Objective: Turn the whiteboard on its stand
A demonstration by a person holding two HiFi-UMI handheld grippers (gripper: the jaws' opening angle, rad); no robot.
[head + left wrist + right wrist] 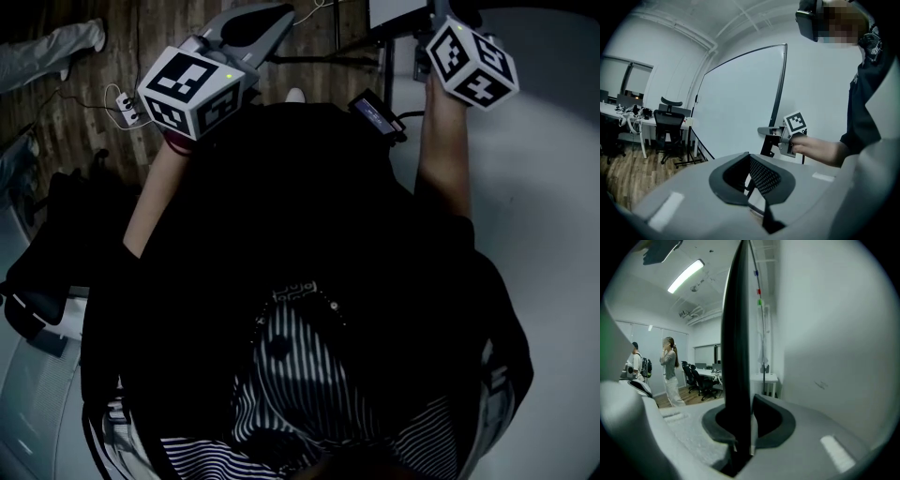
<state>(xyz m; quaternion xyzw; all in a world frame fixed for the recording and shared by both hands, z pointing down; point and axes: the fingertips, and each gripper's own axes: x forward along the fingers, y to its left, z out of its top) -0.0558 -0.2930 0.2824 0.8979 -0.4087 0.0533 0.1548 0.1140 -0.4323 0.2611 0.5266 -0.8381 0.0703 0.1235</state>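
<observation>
Our right gripper (748,425) is clenched on the whiteboard (738,329). The board's dark side edge runs upright between the two pads, with its white face just to the right. Our left gripper (749,177) hangs released, jaws apart with nothing between them, well short of the board. The board stands upright ahead of it, near an office chair (669,123).

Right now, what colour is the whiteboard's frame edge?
Black; the whiteboard frame shows best in the right gripper view.
</observation>
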